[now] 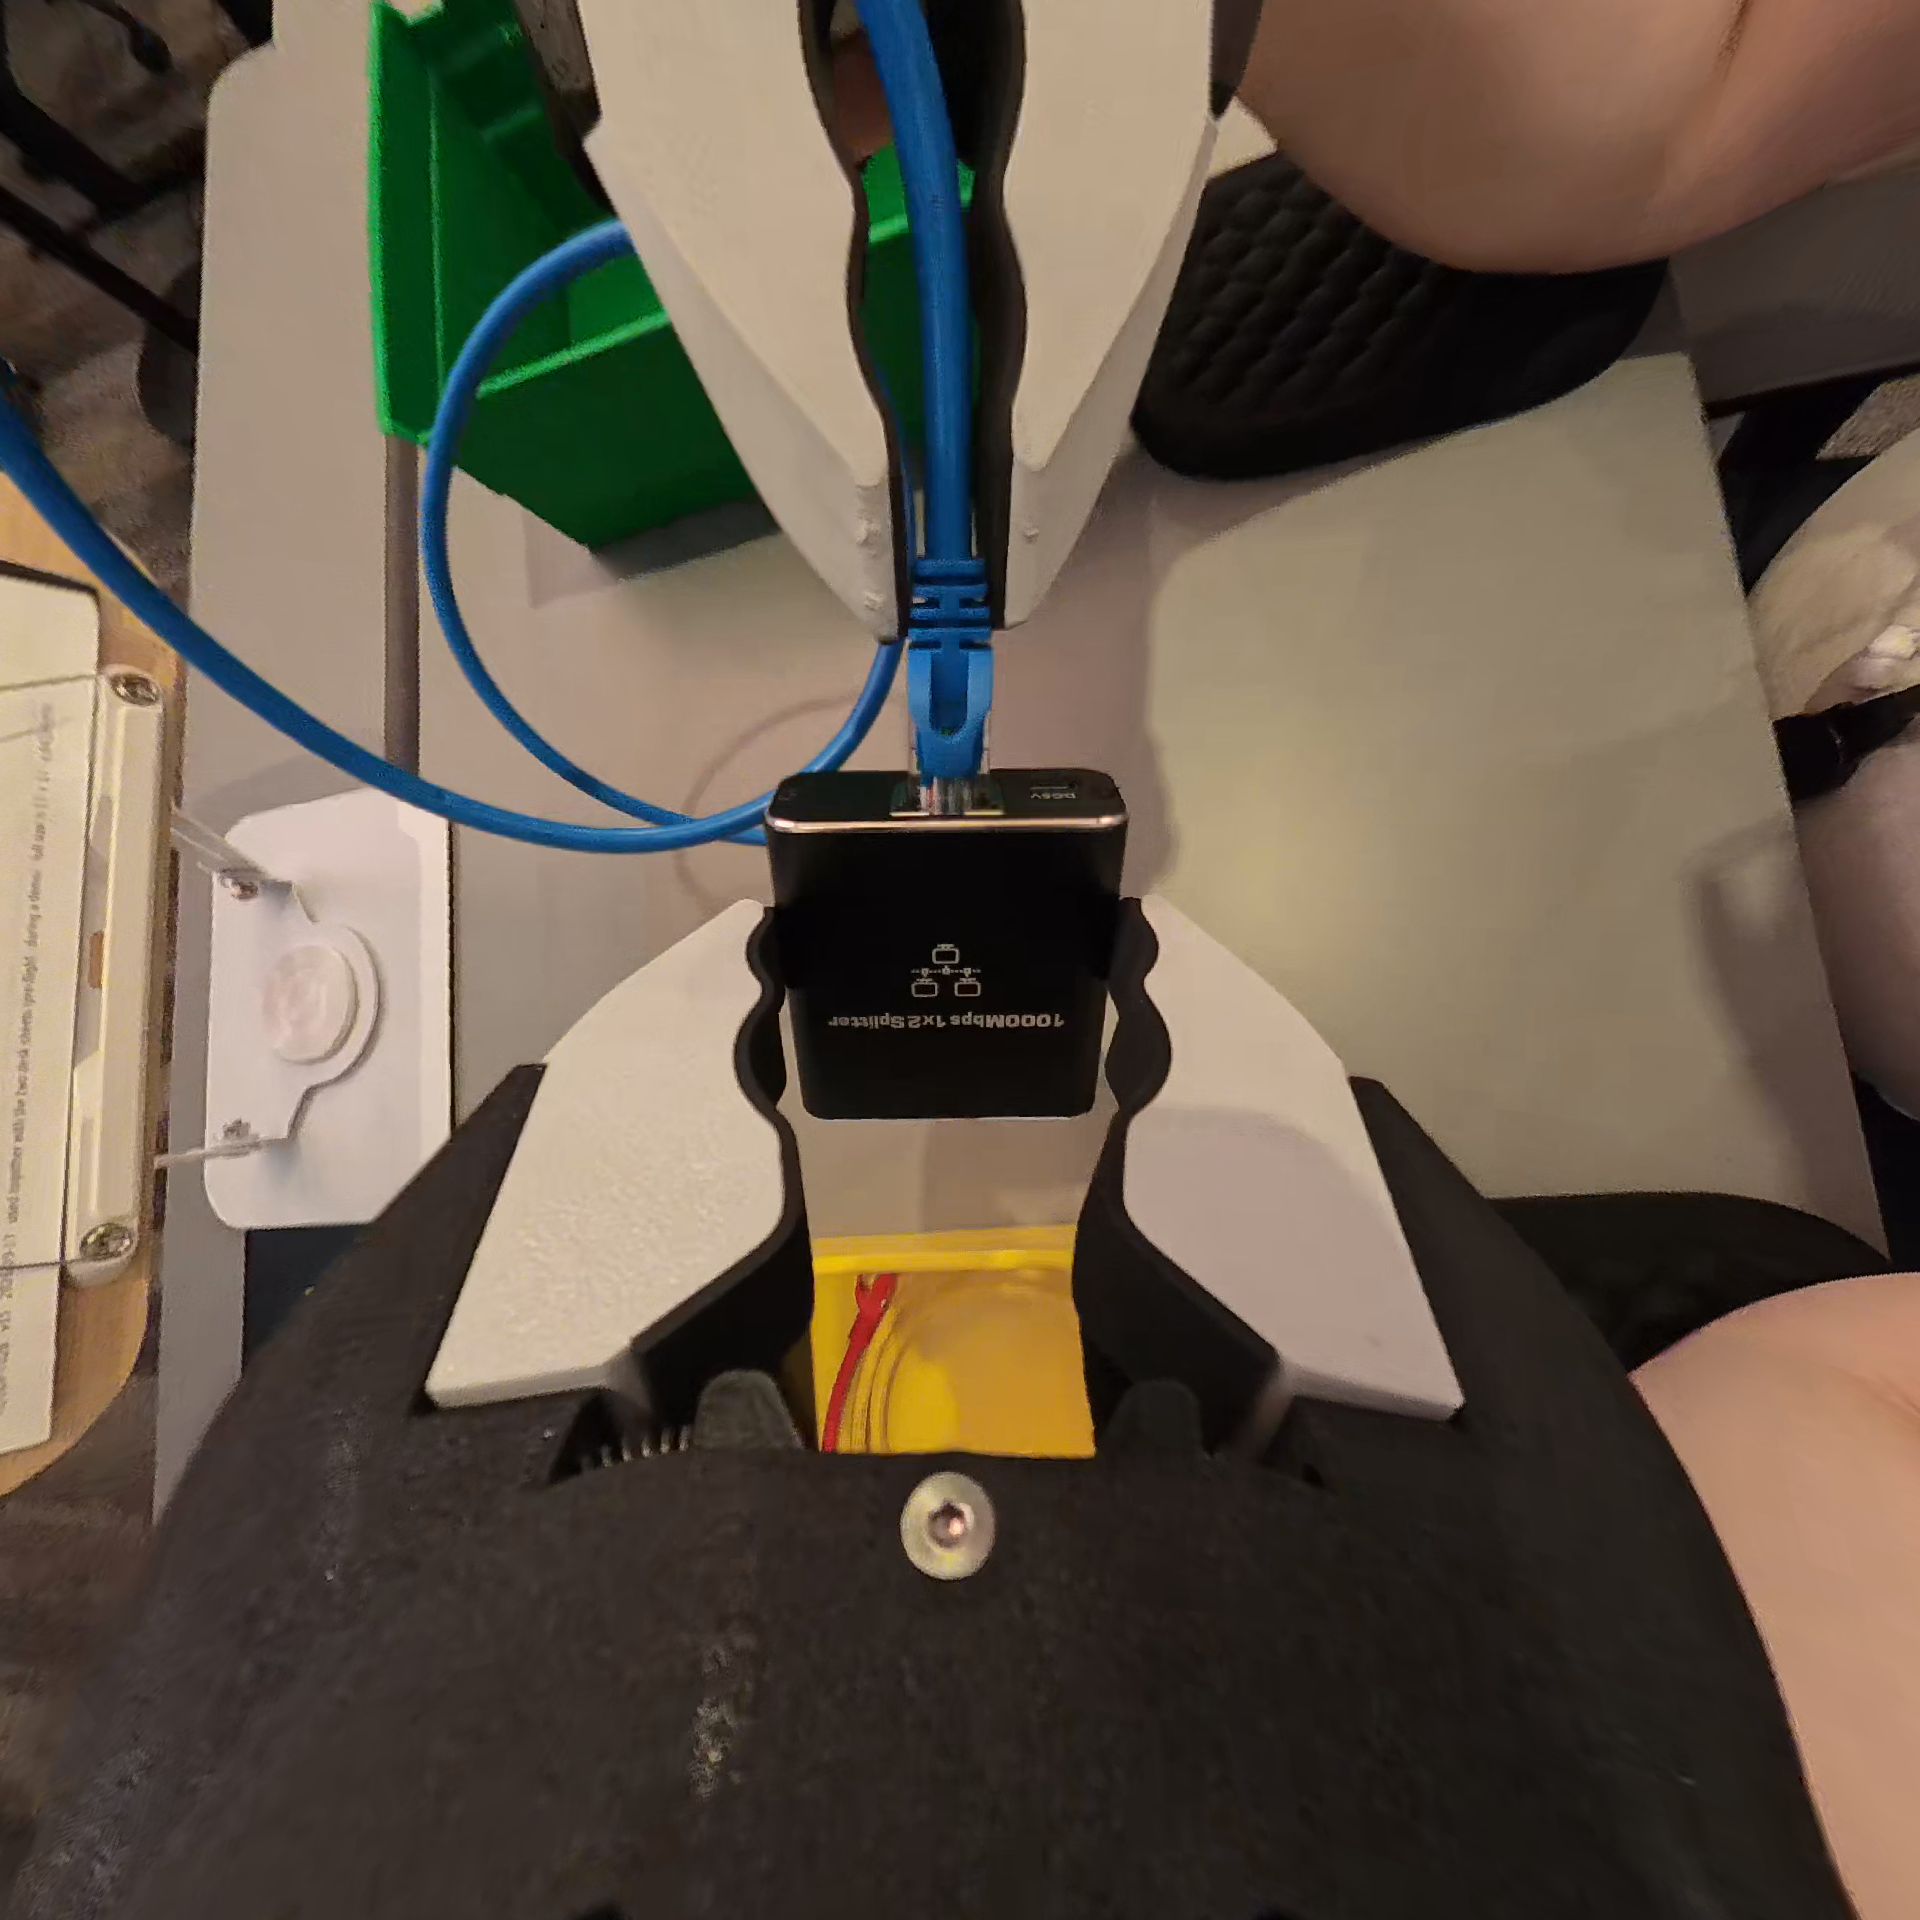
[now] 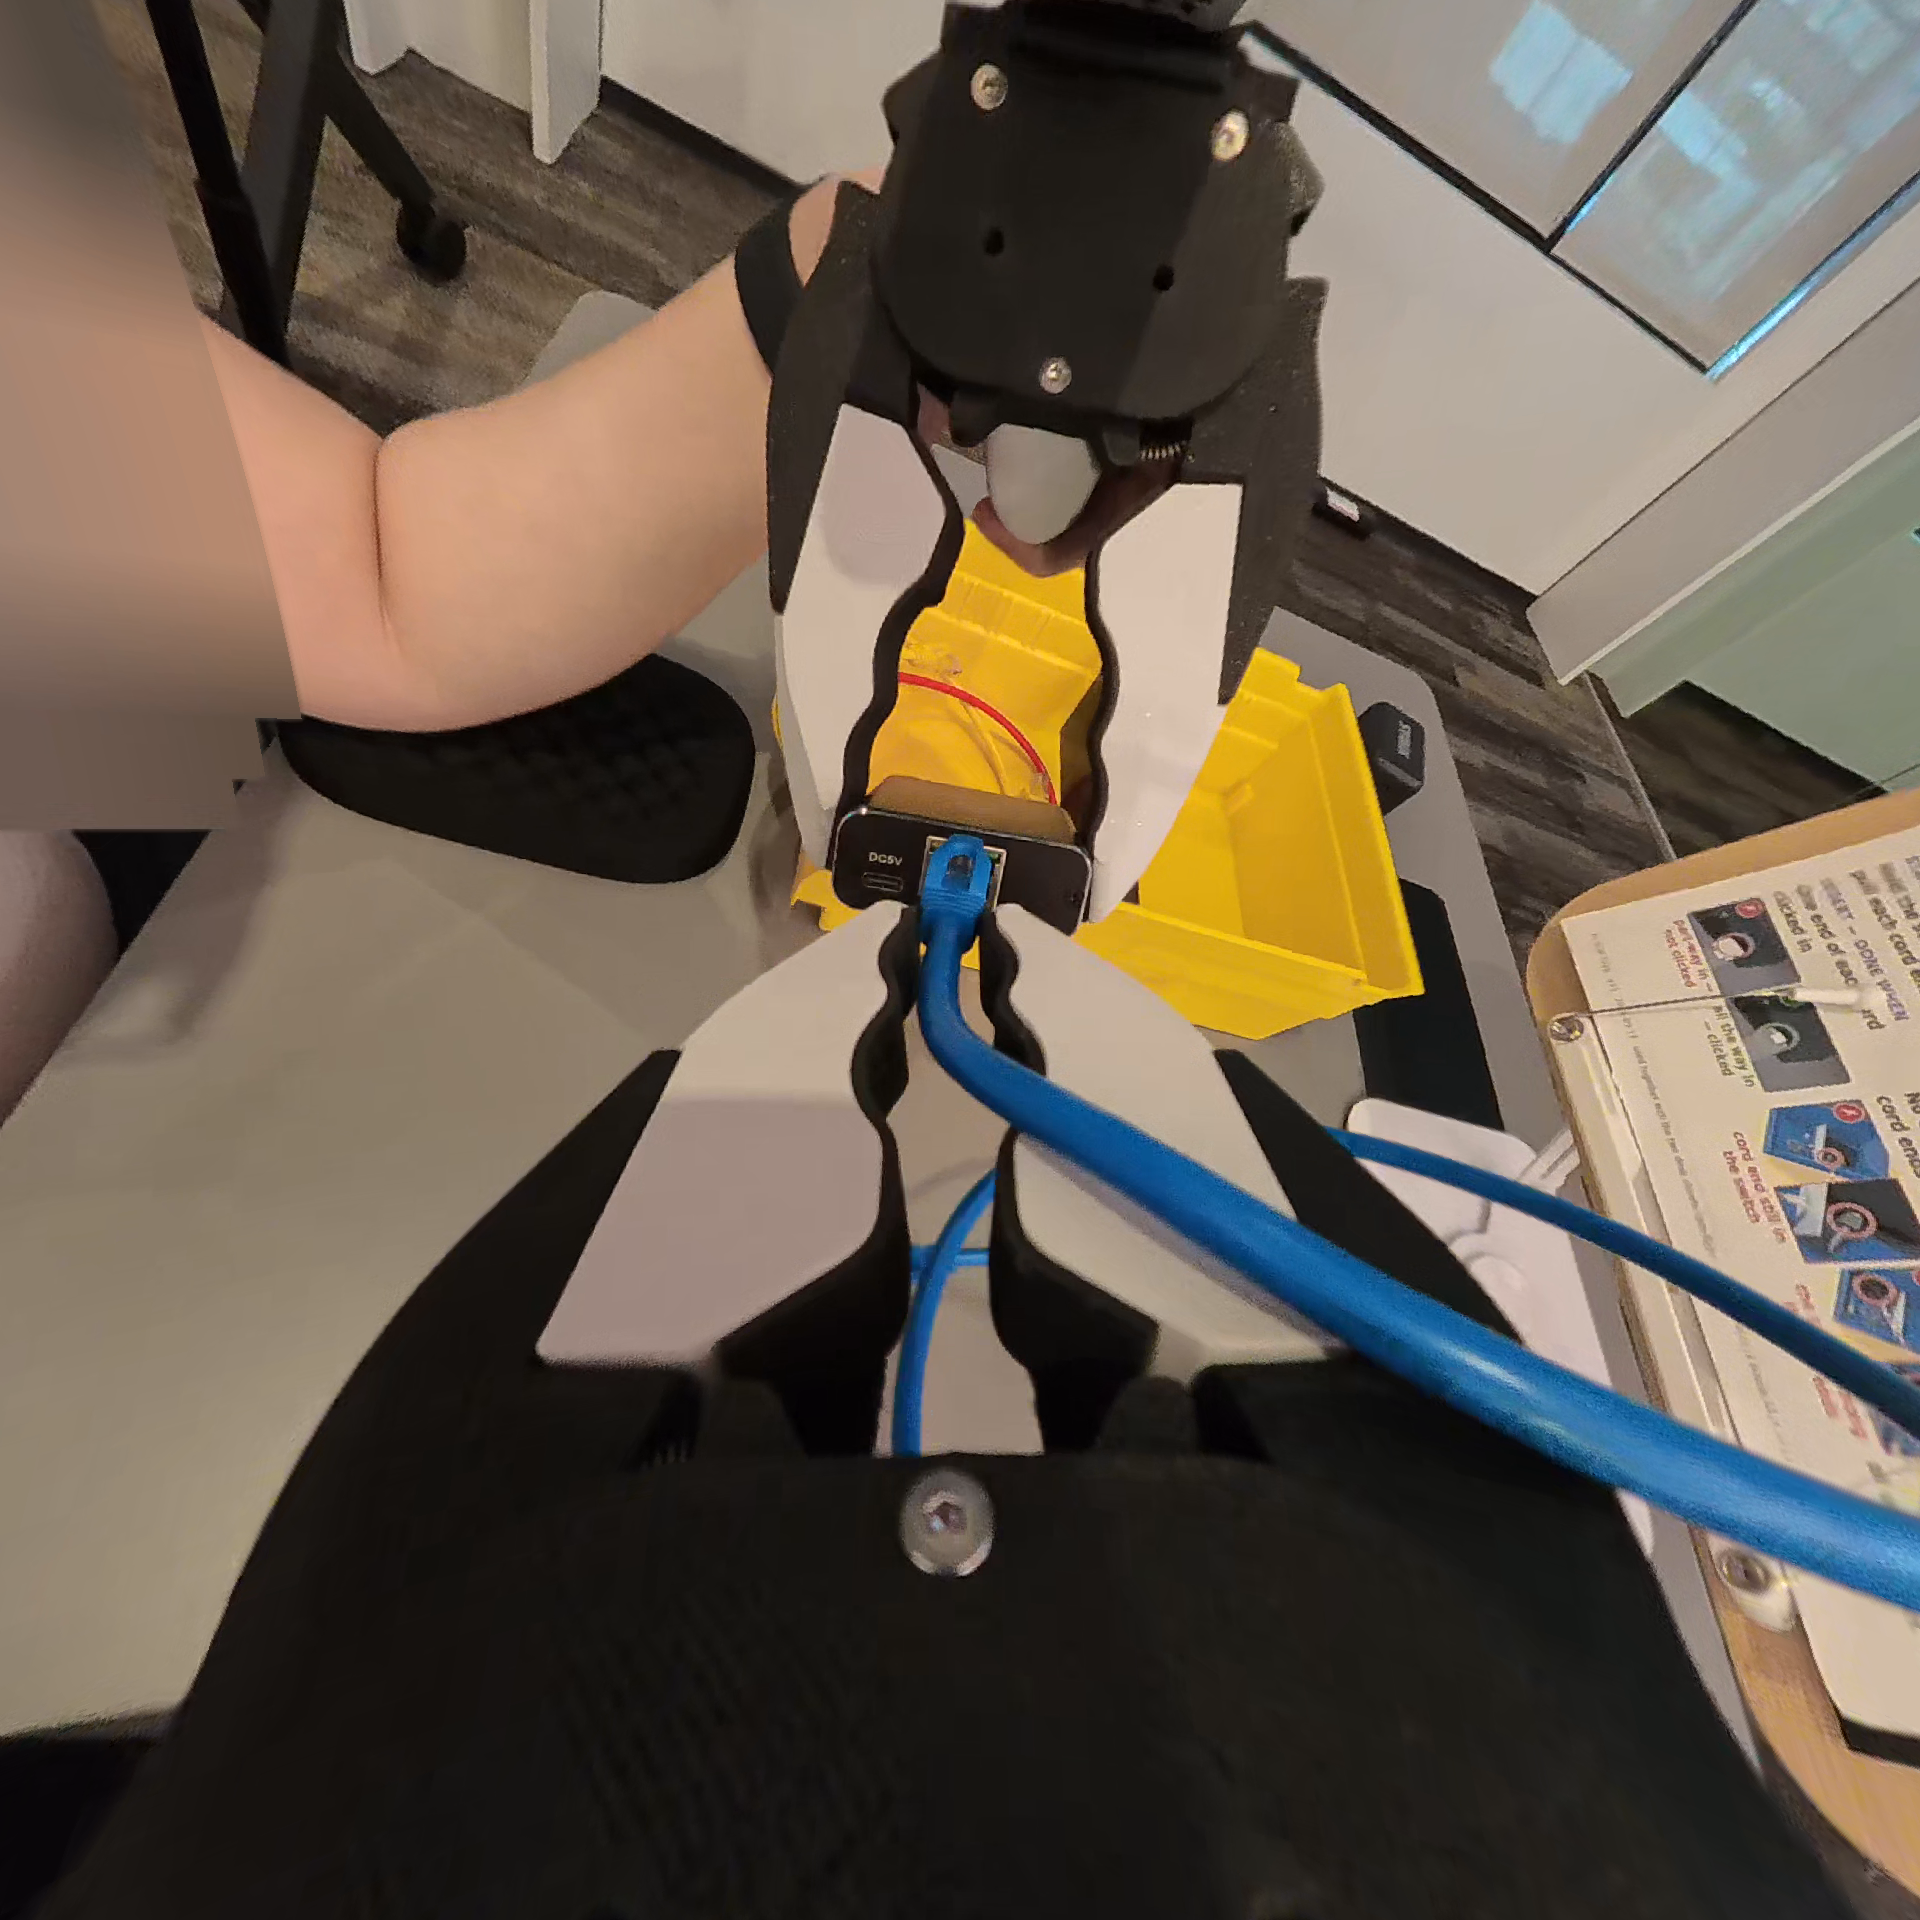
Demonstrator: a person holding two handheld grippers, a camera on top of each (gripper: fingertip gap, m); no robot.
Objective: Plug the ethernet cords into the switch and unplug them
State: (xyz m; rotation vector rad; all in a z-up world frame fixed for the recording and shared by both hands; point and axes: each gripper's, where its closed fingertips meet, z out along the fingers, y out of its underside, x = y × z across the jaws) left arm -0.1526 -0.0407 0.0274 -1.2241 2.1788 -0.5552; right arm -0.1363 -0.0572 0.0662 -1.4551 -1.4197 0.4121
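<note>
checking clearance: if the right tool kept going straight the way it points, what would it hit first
Most likely the black switch. The right tool grips the blue ethernet cord just behind its plug, already at the port, and the left tool holds the switch directly ahead.

The small black rectangular metal switch box sits clamped by its two long sides between the black pads of the left tool, above the grey surface, its port face turned away from that tool. The blue ethernet cord has its clear-tipped plug seated in the middle port, its blue boot pinched by the right tool. The cord's slack loops off sideways.
</note>
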